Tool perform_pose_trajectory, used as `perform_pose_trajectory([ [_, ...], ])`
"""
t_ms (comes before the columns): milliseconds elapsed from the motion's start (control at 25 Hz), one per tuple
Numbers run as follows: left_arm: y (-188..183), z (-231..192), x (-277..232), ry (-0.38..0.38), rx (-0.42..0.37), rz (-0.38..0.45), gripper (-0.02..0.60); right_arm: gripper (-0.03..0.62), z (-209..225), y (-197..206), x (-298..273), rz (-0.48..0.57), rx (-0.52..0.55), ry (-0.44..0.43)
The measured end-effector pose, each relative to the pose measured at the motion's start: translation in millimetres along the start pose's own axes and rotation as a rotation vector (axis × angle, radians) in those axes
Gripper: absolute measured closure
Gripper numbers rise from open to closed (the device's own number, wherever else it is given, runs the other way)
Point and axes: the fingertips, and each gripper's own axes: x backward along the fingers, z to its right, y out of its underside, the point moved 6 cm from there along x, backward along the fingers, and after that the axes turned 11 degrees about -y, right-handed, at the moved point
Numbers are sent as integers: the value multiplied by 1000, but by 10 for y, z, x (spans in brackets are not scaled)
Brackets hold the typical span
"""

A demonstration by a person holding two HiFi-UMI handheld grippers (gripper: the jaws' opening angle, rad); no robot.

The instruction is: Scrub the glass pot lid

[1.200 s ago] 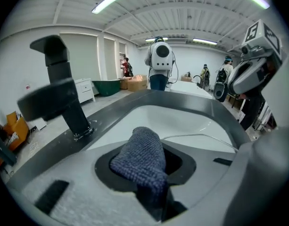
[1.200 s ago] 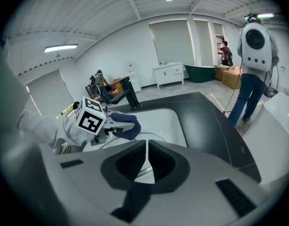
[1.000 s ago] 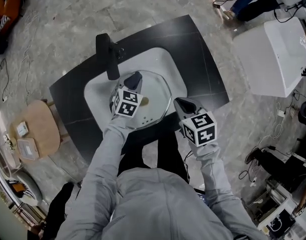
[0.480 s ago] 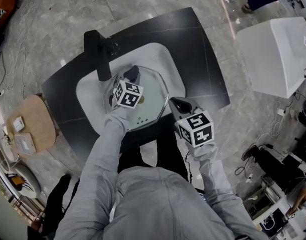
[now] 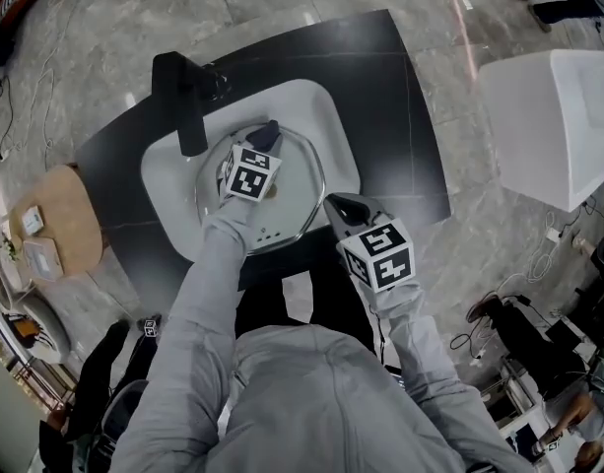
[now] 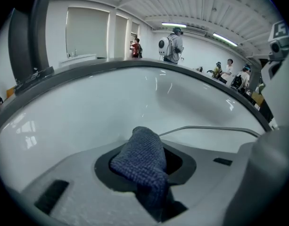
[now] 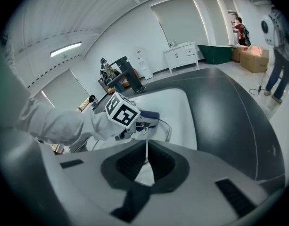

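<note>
While inside sink (image 5: 326,116), lid (image 5: 294,193) and cloth (image 5: 266,134).

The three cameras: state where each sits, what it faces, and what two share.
Head view: on the person's head, looking steeply down at the glass lid in the sink; shows both sleeves, left gripper, right gripper.
Left gripper view: on the left gripper, looking along jaws shut on a blue cloth, into the sink.
Right gripper view: on the right gripper, facing the lid, jaws closed on its rim; shows the left sleeve.
Shared: head and right gripper views both show the left gripper.
</note>
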Motion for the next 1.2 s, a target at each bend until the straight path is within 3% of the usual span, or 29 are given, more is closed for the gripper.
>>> perform_pose_trajectory([
  [400,-95,174,37,94,64,-16,466,563,-18,109,-64,-33,26,-20],
  [800,-186,432,146,247,28,-7,466,563,-210,164,-82,15,-51,6],
  [1200,-216,745,354,398,-78,13,466,563,-404,275,27,66,-91,50],
])
